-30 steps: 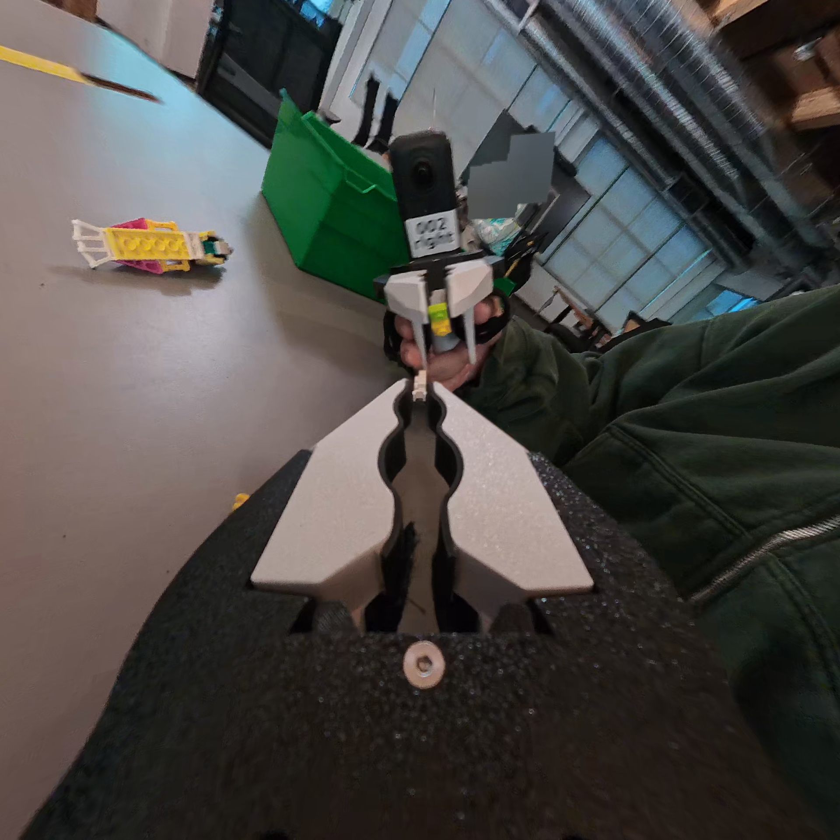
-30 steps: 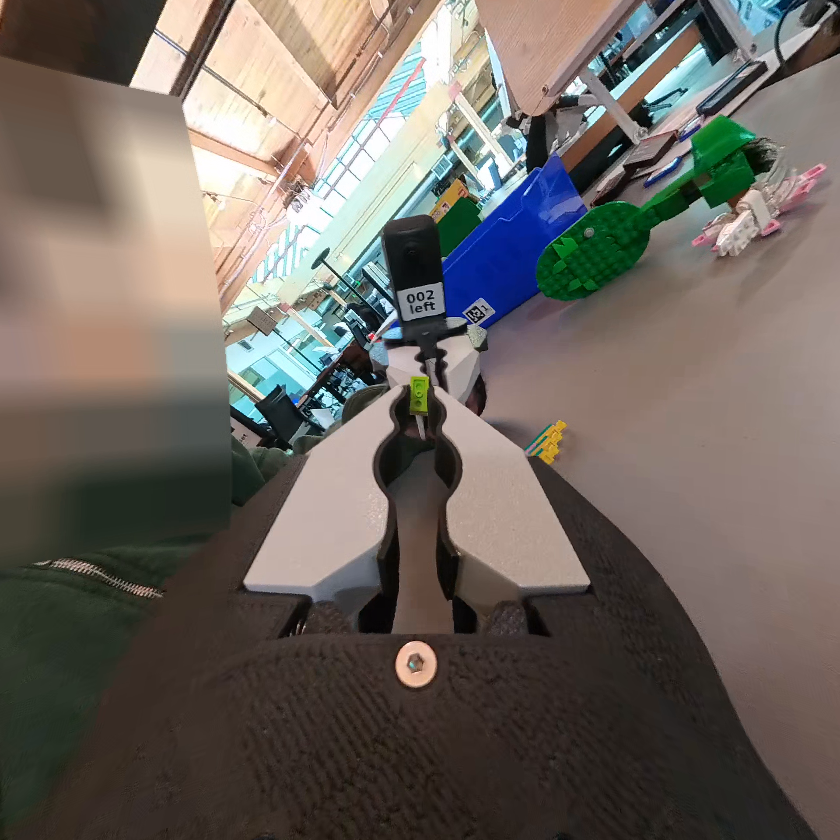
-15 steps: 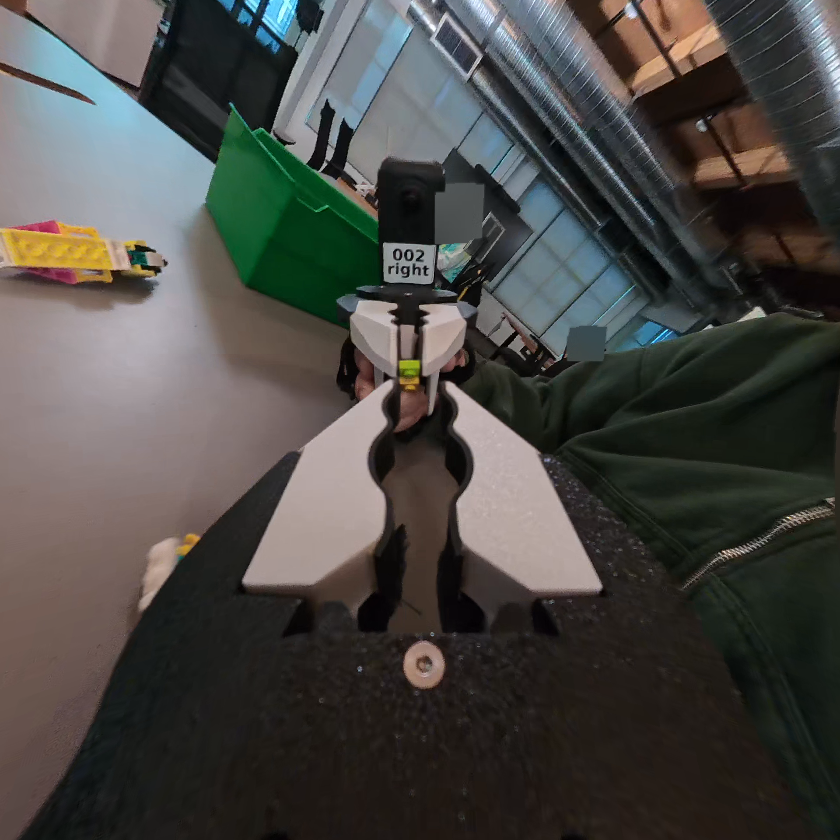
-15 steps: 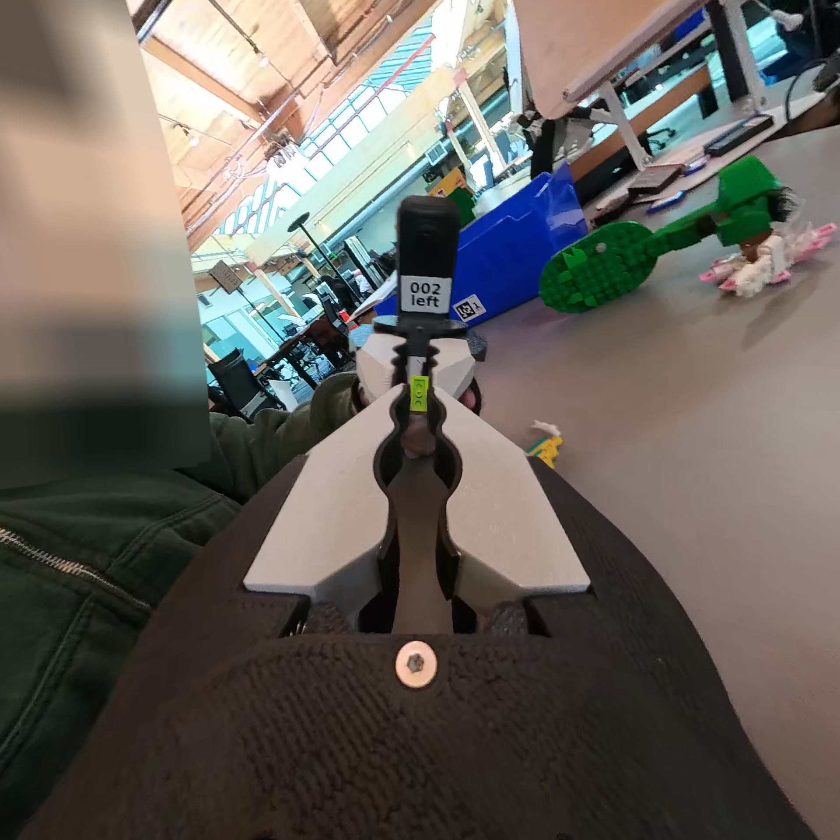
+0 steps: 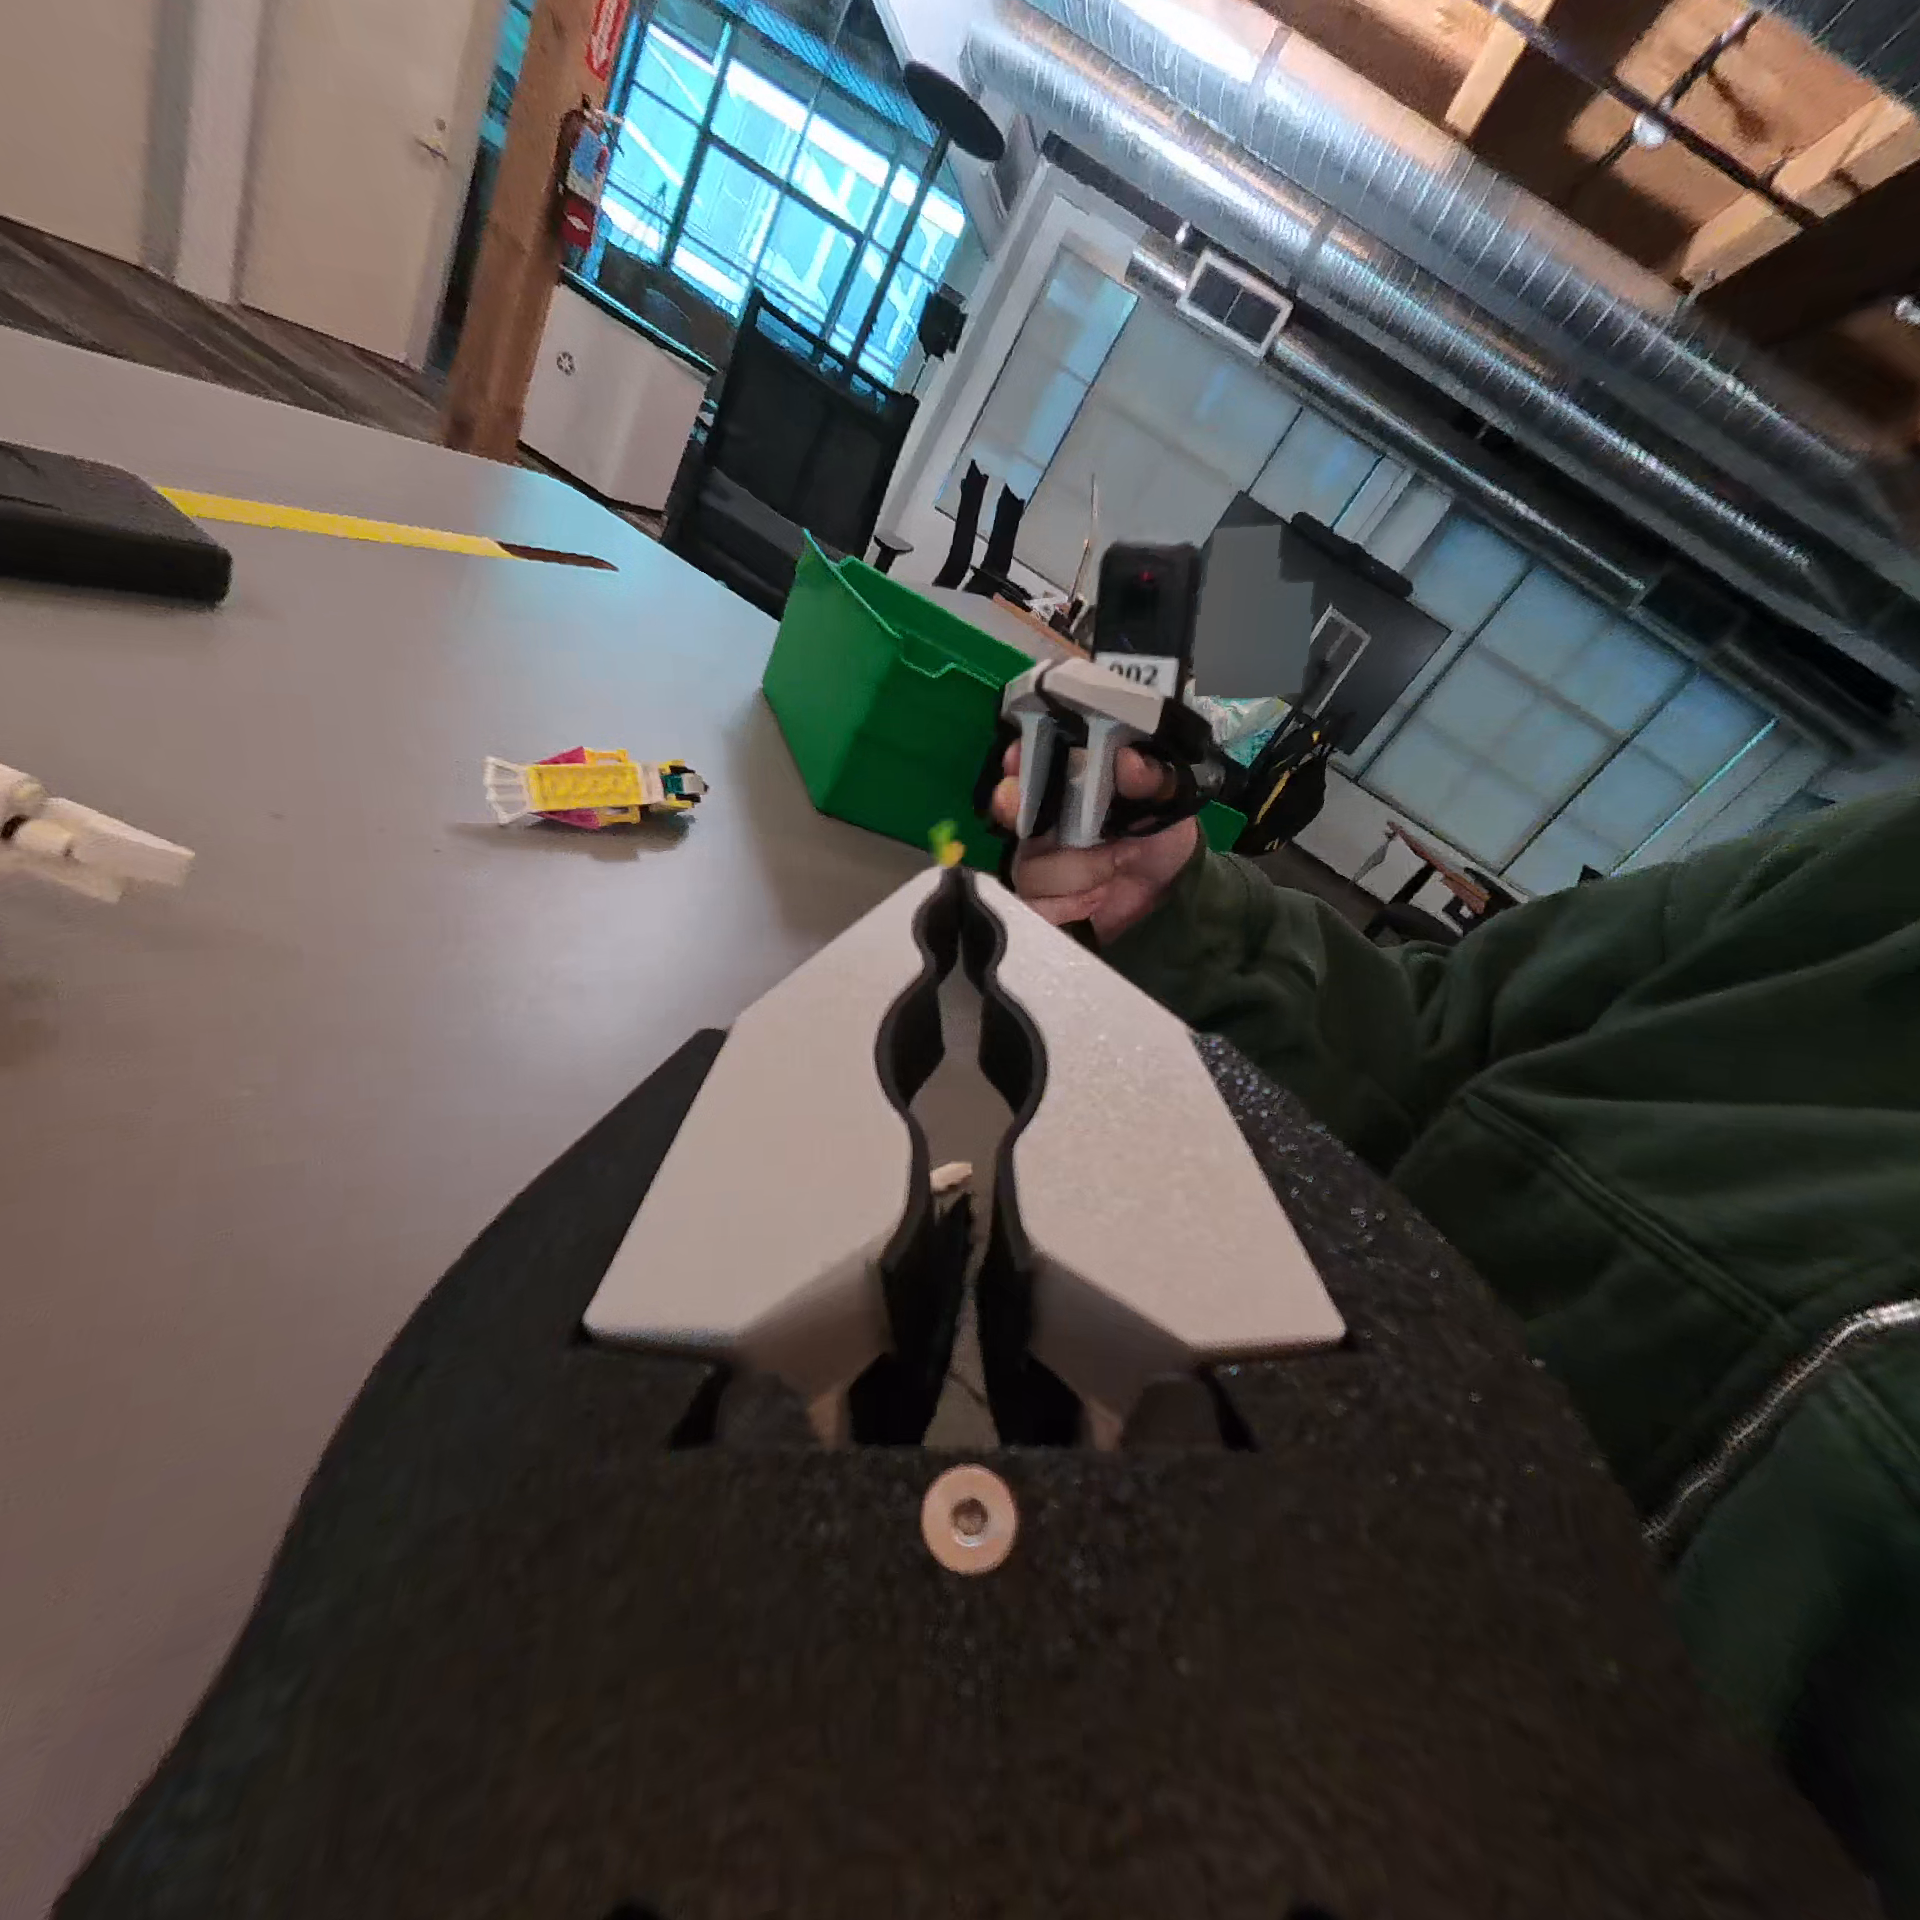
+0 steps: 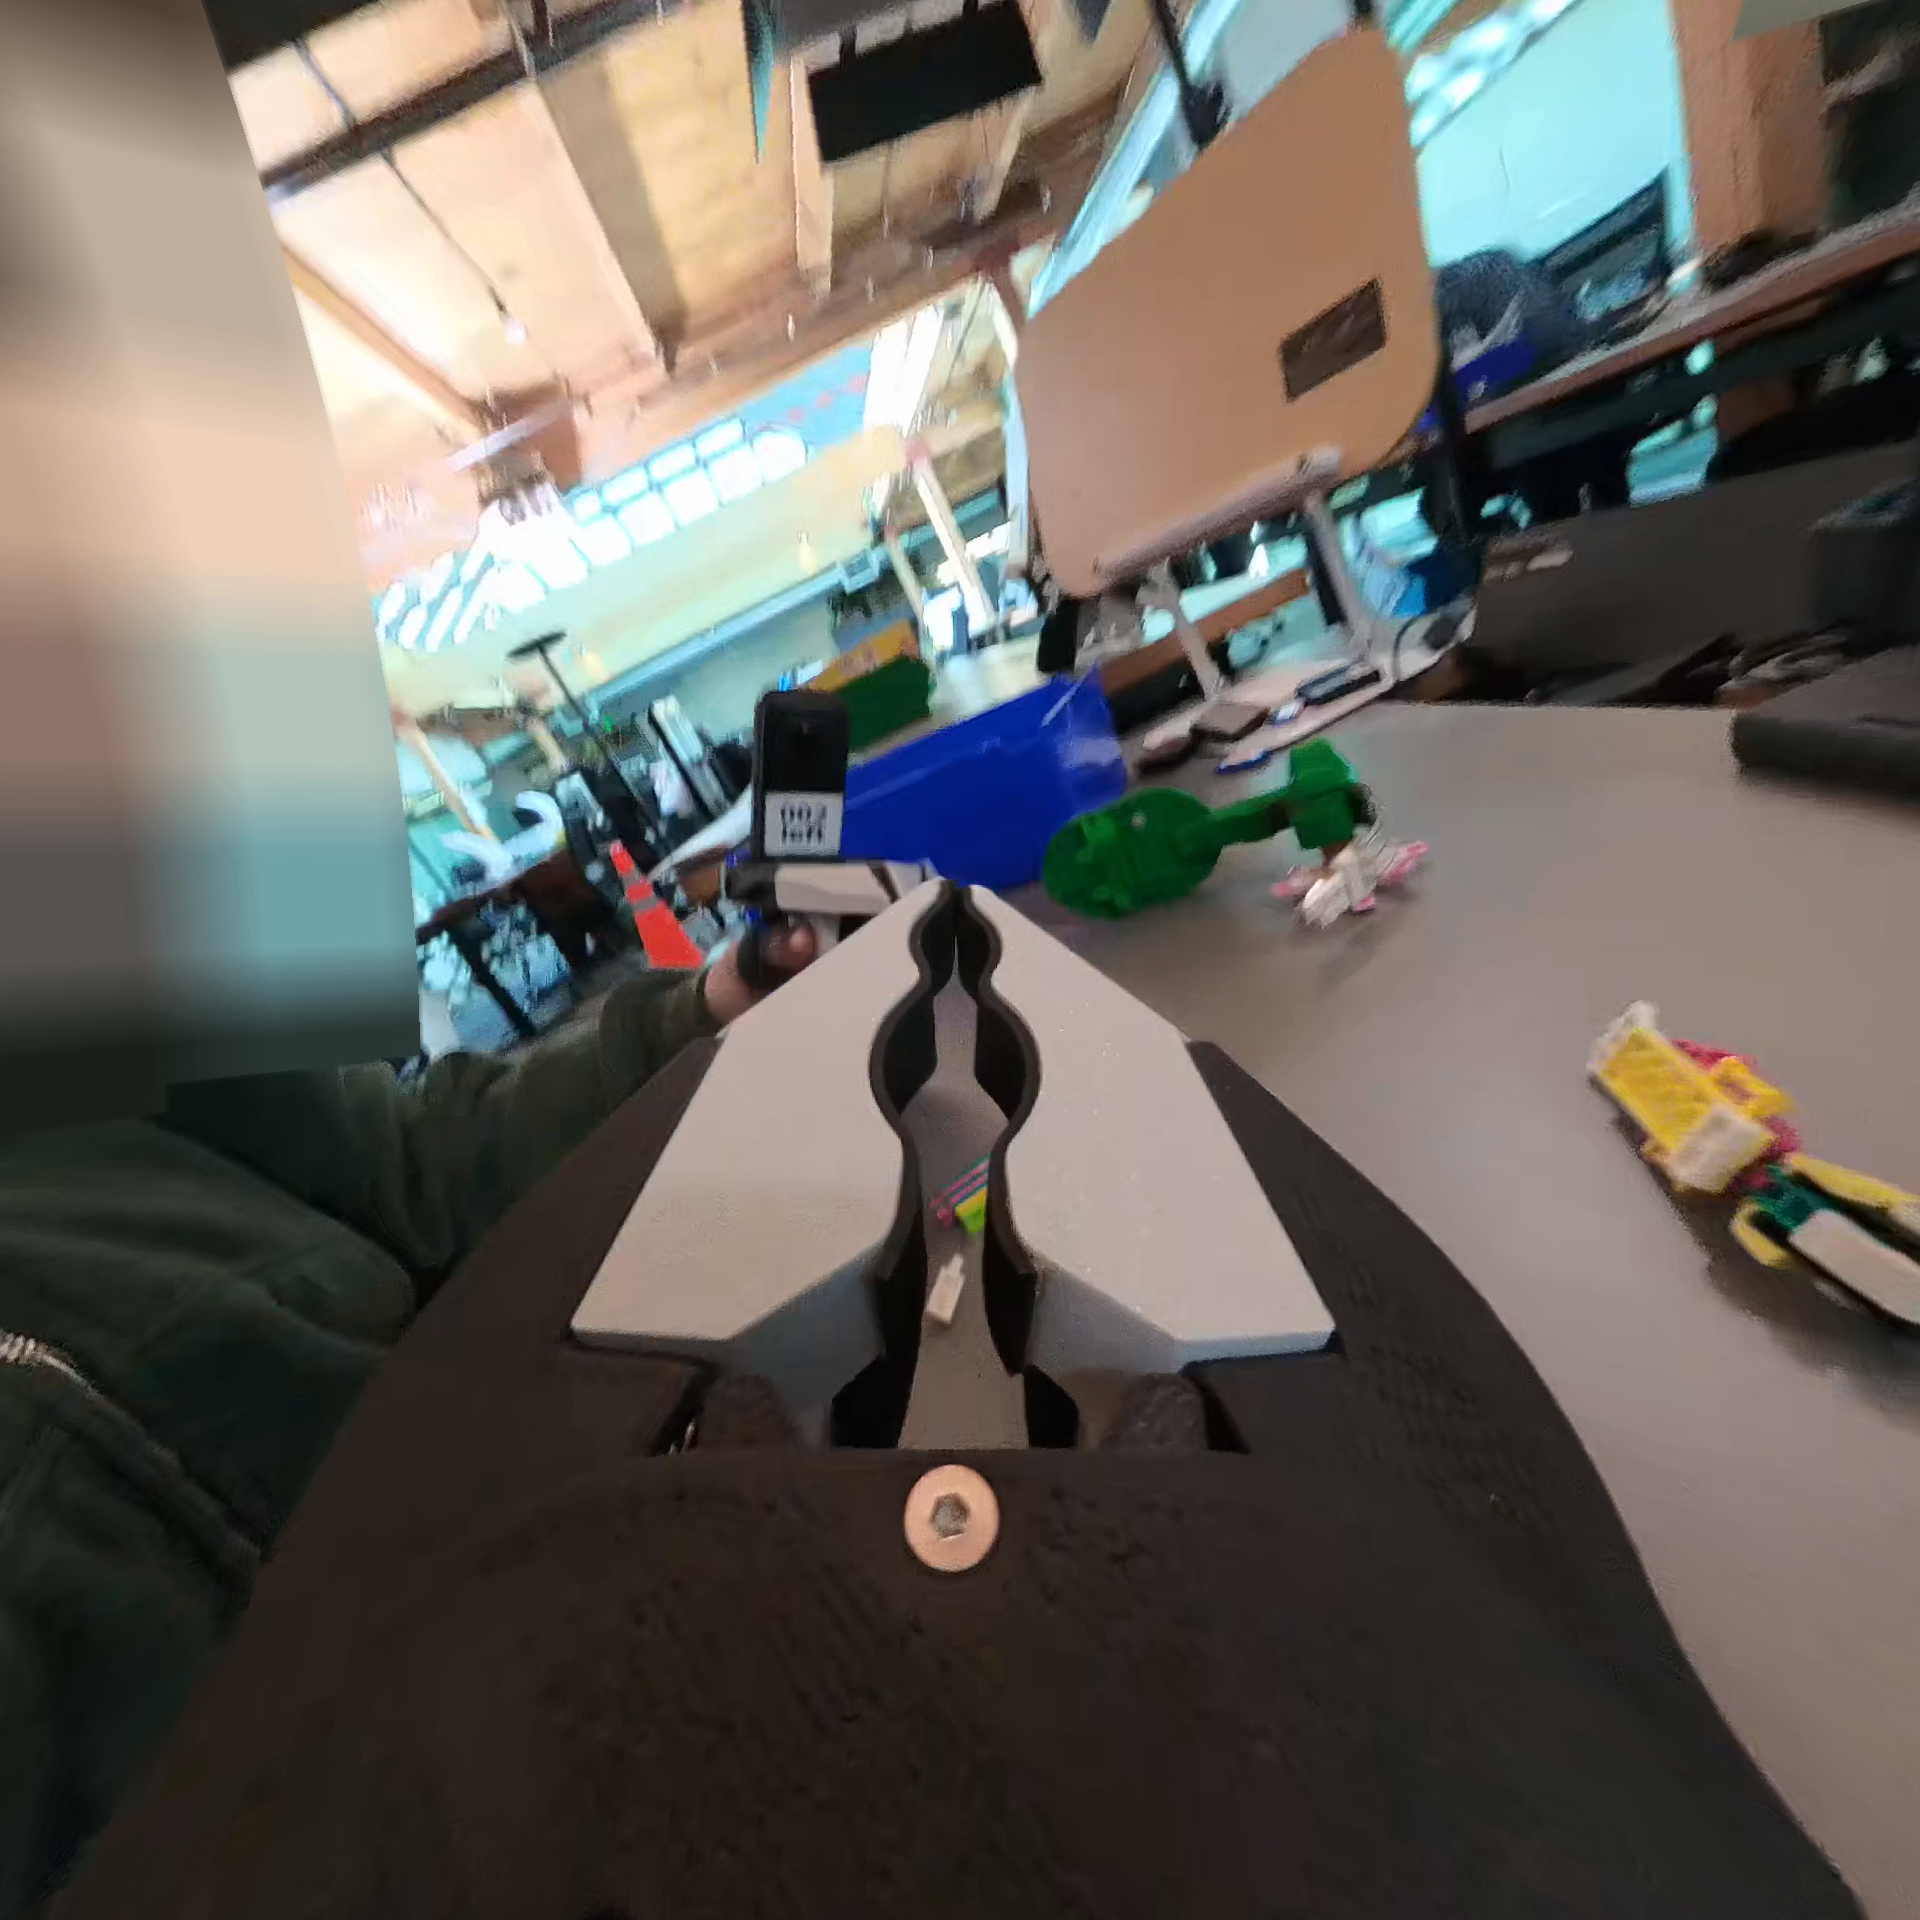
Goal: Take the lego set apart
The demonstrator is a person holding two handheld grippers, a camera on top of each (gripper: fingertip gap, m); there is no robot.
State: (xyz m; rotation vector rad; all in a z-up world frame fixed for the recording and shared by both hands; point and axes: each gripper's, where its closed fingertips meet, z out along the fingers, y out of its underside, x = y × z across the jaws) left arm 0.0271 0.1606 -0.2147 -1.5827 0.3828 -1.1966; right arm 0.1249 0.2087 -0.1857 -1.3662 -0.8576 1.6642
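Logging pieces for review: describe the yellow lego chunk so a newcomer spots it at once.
Find the green bin on the grey table. Left of it lies the yellow chunk, flat, alone. Only it has pink underneath and white prongs at one end.

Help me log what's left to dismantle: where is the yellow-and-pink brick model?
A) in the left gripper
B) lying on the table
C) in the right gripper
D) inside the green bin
B: the yellow-and-pink model lies flat on the table, apart from the green bin, and the left gripper pinches only a small lime piece.
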